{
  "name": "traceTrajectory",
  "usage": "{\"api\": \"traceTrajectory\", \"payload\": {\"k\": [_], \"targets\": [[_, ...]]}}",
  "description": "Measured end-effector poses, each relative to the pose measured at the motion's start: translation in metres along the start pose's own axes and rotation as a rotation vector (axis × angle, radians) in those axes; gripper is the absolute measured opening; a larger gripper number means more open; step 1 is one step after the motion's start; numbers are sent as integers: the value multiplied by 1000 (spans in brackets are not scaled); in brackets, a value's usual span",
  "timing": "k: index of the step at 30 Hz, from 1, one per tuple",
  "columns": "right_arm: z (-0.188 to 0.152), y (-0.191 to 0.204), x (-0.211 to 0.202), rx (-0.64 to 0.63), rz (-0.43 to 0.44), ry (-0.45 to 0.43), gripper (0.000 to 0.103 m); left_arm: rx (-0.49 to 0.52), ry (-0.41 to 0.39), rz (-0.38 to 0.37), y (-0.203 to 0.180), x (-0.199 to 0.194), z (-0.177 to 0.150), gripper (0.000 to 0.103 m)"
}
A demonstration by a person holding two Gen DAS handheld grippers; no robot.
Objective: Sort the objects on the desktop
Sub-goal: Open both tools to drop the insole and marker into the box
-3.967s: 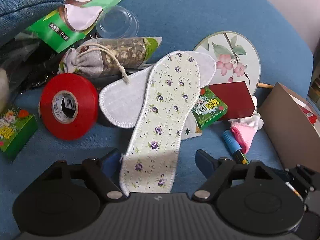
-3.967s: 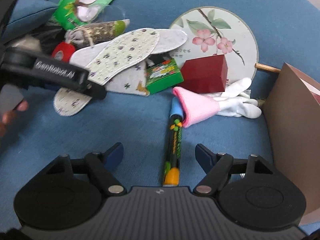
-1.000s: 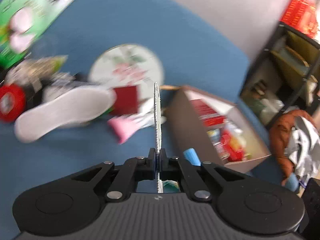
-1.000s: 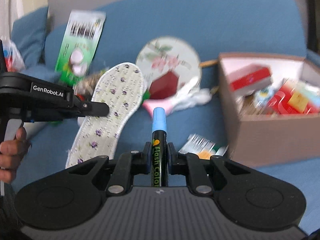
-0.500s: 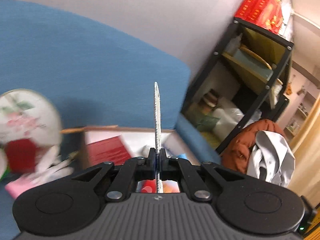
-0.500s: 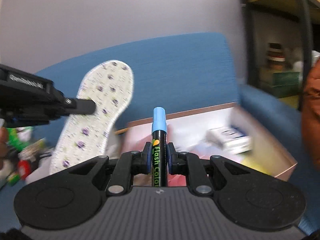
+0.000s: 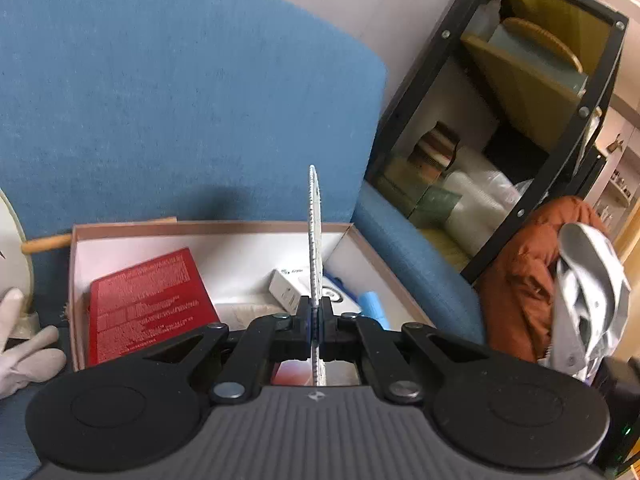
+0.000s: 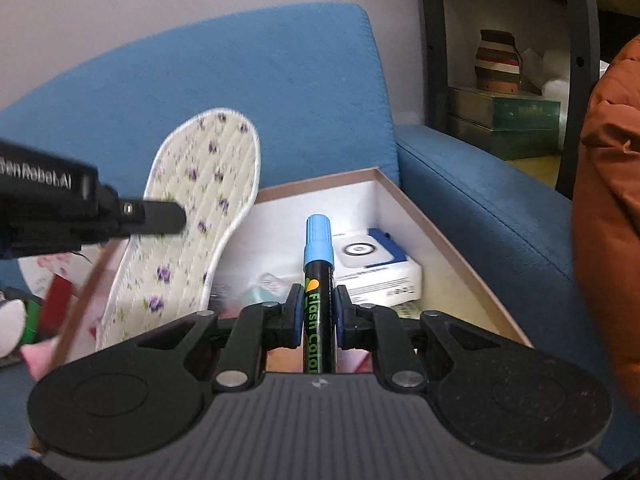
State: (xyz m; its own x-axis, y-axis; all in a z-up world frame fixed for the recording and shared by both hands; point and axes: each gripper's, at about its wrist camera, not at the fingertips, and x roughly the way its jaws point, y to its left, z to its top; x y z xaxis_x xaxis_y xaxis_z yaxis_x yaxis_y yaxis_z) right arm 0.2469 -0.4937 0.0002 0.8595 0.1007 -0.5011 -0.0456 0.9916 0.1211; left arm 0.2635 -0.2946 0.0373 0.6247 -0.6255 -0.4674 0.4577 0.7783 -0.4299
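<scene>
The insole (image 8: pixel 192 216) is clamped edge-on in the left tool (image 7: pixel 315 322) and the marker (image 8: pixel 318 280) is gripped in the right tool (image 8: pixel 318 316); both are held above the open box (image 8: pixel 460 248), not yet dropped. A red book (image 7: pixel 148 304) and a white carton (image 8: pixel 376 268) are already inside, which narrows the free room. A white glove (image 7: pixel 24 344) is left outside.

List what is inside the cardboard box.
Inside the cardboard box lie a red booklet against its left side and a white device carton with a blue-edged round emblem toward the back. The near end is hidden behind both grippers, the insole and the marker.
</scene>
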Motion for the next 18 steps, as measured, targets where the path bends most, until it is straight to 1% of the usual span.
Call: {"api": "traceTrajectory", "payload": {"k": [2,5,6,8,9,10,11,12,13,15,16,17,18], "targets": [[-1,-3,4,-4,-14,12,14,0,12,4,2,4,-2,0],[-3,-5,14,-11,-27,31,14,27,23,11,3,4,-4,0],[-4,-6,15,-10,-27,36,14,37,20,14,3,3,-5,4],[-6,-6,14,-2,-24,38,15,54,18,5,1,0,-5,36],[-6,-6,13,-4,-23,31,17,59,13,3,0,-4,-5,72],[-6,-6,10,-10,-22,27,30,63,0,10,-2,-7,-6,94],[-7,-4,7,-16,-28,19,42,73,-28,22,-4,-13,-6,97],[-7,-4,5,-21,-36,9,47,88,-57,33,-7,-19,-7,99],[-6,-3,3,-31,-44,0,50,108,-69,38,-10,-23,-7,101],[-6,1,-4,-60,-54,-9,58,137,-44,60,-14,-28,-5,103],[-6,2,-8,-68,-56,-12,71,141,-33,74,-16,-29,-4,103],[-7,4,-14,-73,-56,-20,88,143,-25,89,-17,-31,-4,103],[-8,5,-18,-74,-59,-34,93,146,-23,104,-17,-34,-5,103]]}}
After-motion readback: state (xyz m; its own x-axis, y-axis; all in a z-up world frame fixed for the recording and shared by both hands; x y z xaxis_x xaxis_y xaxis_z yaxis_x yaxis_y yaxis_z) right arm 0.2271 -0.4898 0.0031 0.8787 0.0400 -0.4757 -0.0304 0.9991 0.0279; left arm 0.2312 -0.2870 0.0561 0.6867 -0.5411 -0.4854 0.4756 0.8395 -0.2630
